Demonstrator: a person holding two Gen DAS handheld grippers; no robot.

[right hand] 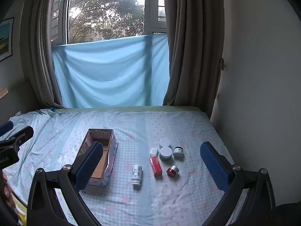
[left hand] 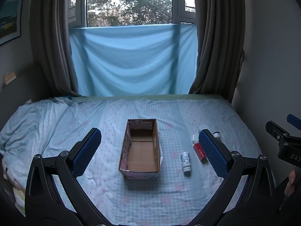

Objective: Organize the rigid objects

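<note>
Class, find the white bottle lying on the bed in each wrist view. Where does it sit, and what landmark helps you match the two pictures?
Left wrist: white bottle lies right of centre.
Right wrist: white bottle lies near centre.
Shared landmark: cardboard box, left of the bottle in both.

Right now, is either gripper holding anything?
No. The left gripper and right gripper are both open and empty; the bottle lies untouched.

1. From the left wrist we look forward over the near edge of the bed (left hand: 188, 197) toward the far window (left hand: 129, 3), centred on the cardboard box (left hand: 140, 148).
2. From the right wrist we face the same way, set further right, with the box (right hand: 111, 150) left of centre.
3. Both views share the bed, box, white bottle (left hand: 185, 161) (right hand: 136, 174) and window (right hand: 107, 13).
</note>
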